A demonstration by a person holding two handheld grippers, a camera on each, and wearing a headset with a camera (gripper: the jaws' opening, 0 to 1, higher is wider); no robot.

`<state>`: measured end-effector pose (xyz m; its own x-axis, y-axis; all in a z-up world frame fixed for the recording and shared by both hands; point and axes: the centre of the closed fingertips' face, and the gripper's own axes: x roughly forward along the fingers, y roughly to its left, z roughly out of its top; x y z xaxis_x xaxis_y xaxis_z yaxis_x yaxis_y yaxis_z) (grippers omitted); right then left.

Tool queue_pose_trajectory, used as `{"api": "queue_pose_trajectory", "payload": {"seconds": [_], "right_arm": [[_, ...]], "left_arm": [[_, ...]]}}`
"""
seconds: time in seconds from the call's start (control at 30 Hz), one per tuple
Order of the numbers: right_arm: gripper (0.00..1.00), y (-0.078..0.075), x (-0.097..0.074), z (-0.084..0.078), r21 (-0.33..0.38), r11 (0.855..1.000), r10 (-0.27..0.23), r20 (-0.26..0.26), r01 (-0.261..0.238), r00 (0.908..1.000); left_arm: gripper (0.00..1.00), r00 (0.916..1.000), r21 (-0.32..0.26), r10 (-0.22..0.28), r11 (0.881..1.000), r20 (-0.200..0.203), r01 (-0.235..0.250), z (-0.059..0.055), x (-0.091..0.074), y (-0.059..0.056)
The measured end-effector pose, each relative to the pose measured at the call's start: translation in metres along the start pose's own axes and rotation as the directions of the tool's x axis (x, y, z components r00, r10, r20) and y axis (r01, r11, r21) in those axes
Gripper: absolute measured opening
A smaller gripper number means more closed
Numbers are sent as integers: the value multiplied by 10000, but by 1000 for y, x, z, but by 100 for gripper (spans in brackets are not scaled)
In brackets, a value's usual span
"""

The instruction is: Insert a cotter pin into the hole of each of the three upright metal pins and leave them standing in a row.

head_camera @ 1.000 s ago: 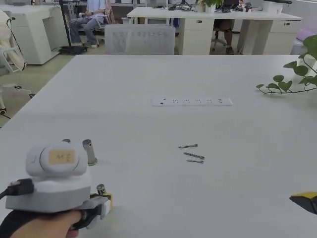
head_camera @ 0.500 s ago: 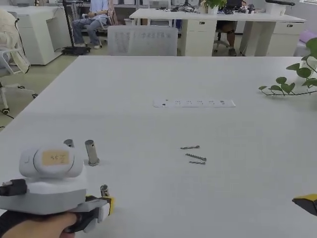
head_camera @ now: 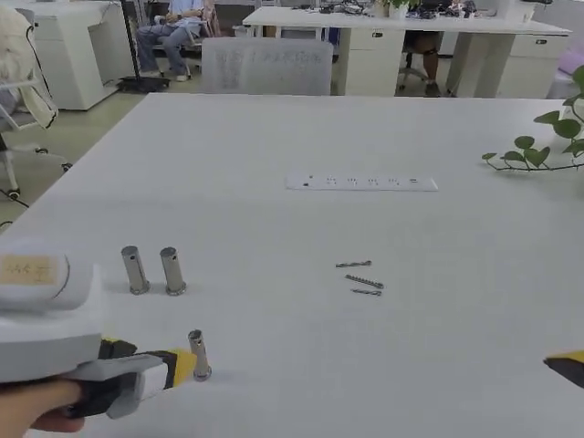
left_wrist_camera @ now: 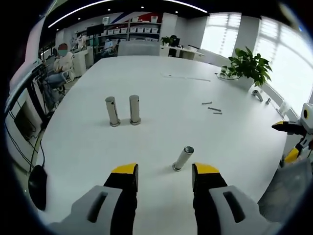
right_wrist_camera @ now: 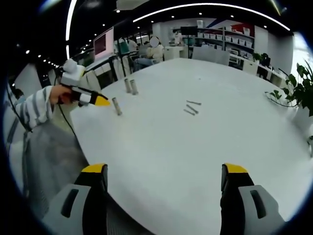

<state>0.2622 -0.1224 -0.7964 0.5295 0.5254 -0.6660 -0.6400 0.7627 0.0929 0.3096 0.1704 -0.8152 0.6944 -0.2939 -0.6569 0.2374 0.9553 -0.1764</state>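
1. Metal pin three (head_camera: 198,354) stands upright on the counter (head_camera: 301,383), just off the left claw (head_camera: 181,367). That claw has drawn back and now bares the other two pins (head_camera: 172,271).
2. Cotter pins (head_camera: 364,278) lie loose mid-counter, so inserting seems not yet begun.
3. Left gripper view settles what the head view leaves unclear: the jaws are apart, with the pin free beyond their tips. Right gripper view shows the right claw (right_wrist_camera: 164,171) spread wide, empty, well apart from everything.

white workbench (head_camera: 383,137) | potted plant (left_wrist_camera: 247,61) right | office desks (head_camera: 401,23) behind | bright windows (left_wrist_camera: 281,49)
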Motion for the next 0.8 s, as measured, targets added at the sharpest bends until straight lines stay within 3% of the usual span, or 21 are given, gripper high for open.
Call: {"api": "queue_pose_trajectory", "payload": {"seconds": [0.07,0.17,0.27,0.37,0.47,0.5,0.7,0.8], "right_arm": [[97,-1,0,-1,15,10000,-28,-31,28,10000],[97,-1,1,-4,50,10000,-50,-103,51,9999],[97,-1,1,-5,75,10000,-37,-140,39,9999],[97,0,2,-4,332,9994,43,17,-43,10000],[97,-1,1,-2,415,9991,53,107,-57,9999],[97,-1,1,-2,426,9991,37,98,-42,9999],[97,-2,0,0,264,9996,76,30,-77,10000],[97,-8,0,-1,-4,10000,7,-289,-7,9996]], "left_arm": [[47,9990,-168,-381,9991,218,385,3,-5,-1],[55,9971,132,-645,9979,410,640,5,-9,0],[64,9962,1325,-628,9897,608,543,7,-13,5],[78,9945,1603,-708,9854,766,578,8,-15,5],[88,9939,1991,-860,9774,684,709,6,-16,4],[90,9943,2088,-952,9744,485,832,3,-15,3],[100,9848,2309,-1617,9624,638,1430,3,-15,-8],[100,9752,1767,-2137,9636,576,2007,1,-15,-15]]}}
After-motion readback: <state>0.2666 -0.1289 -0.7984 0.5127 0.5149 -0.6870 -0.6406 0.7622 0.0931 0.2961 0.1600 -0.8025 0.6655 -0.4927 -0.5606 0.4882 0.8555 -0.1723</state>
